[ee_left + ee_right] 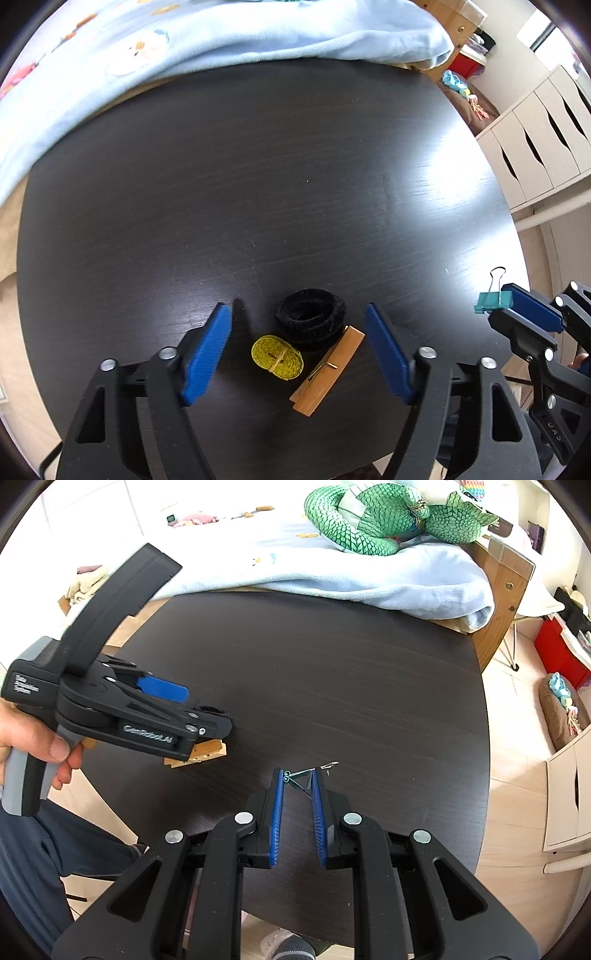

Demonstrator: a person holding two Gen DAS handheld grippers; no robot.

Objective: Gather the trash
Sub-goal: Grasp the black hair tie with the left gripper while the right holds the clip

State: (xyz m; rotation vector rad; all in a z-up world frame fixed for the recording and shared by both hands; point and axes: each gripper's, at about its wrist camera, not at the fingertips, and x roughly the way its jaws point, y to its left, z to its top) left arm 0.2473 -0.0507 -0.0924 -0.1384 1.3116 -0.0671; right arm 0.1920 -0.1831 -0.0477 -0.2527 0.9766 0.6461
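A: How are the two grippers seen?

B: The left gripper [299, 354] is held wide apart above the round dark wood-grain table [258, 184], nothing pinched between its blue pads. The right gripper [299, 775] is closed on one teal metal binder clip [493, 299], gripped at the fingertips, its wire handles splayed.

A: What is framed between the left fingers?

B: Three items are counted on the tabletop: one coiled yellow measuring tape [277, 357] bound by a band, one black fuzzy hair tie [310, 321] doubled into a ring, and one wooden clothespin [328, 369] with a metal spring. The clothespin is seen touching the hair tie; the tape lies just beside both.

A: And beyond the table?

B: One pale blue blanket [221, 40] is draped over the table's far edge. One green scaly plush toy [391, 520] is seen lying on it. White drawer units [539, 136] are seen to the right, well apart from the table.
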